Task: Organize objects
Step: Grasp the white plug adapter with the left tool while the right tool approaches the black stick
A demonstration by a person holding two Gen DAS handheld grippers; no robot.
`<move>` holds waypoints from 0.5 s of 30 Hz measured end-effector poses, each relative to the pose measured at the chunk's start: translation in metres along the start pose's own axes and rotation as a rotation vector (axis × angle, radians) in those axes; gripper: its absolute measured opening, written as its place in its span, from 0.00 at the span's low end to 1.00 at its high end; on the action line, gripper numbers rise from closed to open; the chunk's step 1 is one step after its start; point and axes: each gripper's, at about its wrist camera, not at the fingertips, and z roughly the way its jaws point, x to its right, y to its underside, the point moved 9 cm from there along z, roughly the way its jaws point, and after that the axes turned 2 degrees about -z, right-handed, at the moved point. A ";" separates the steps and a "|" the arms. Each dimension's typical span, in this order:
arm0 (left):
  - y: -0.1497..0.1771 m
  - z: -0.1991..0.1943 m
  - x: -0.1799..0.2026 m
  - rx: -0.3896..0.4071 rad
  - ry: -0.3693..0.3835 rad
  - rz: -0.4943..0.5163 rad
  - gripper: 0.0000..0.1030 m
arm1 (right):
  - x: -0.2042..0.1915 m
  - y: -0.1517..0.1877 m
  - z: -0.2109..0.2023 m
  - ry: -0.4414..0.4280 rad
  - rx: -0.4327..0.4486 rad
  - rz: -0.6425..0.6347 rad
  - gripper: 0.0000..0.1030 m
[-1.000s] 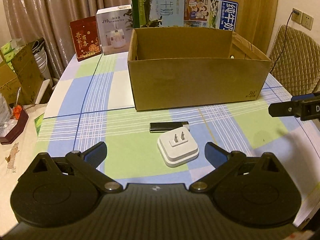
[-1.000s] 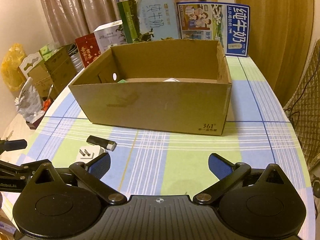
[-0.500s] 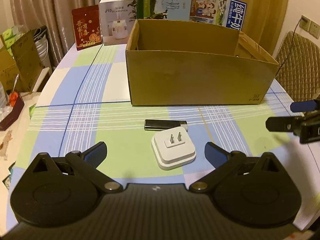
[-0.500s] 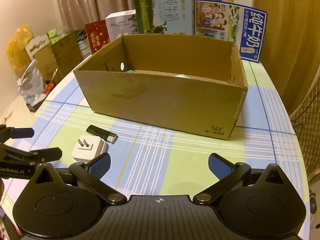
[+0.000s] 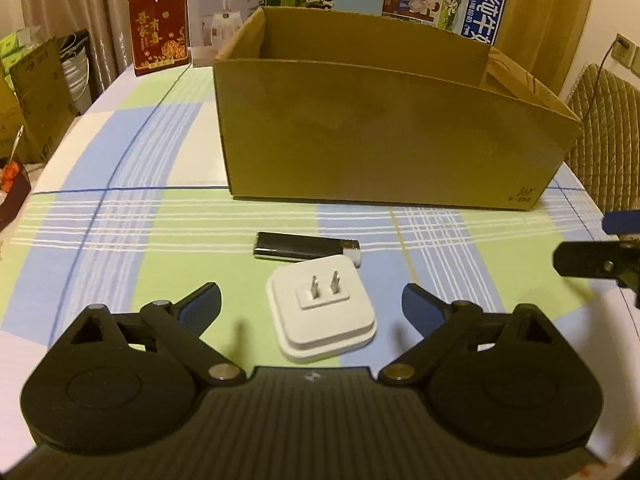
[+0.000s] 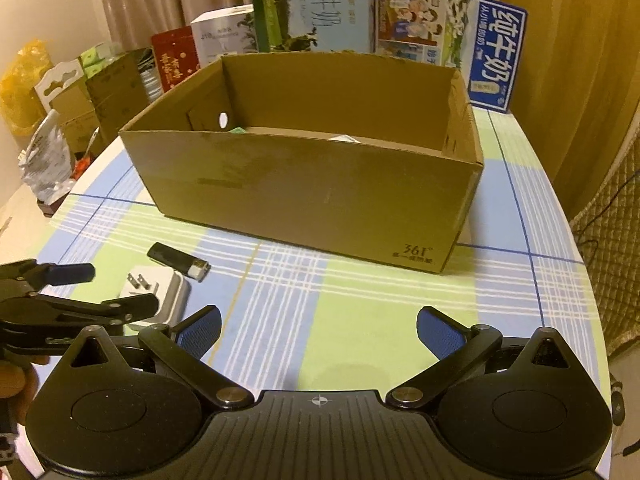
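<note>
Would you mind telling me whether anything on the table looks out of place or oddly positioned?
Two small things lie loose on the tablecloth in front of the cardboard box: a white plug adapter resting on its back, prongs pointing up, and a black lighter on its side just behind it. Nothing looks spilled or damaged.

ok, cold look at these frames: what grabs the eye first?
The big open cardboard box mid-table dominates. In front of it a white plug lies prongs up, right beside a black lighter. The left gripper is closing around the plug, its pads not yet on it.
</note>
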 end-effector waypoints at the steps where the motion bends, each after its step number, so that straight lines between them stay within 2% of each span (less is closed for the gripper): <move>1: 0.000 0.005 0.000 -0.005 -0.003 -0.003 0.88 | 0.002 0.000 0.001 0.001 -0.004 0.005 0.98; 7: 0.007 0.025 0.003 -0.047 -0.009 0.000 0.76 | 0.009 0.001 0.006 0.008 -0.018 0.030 0.98; 15: 0.009 0.035 0.008 -0.057 -0.017 0.027 0.70 | 0.004 0.002 0.010 -0.005 -0.025 0.029 0.98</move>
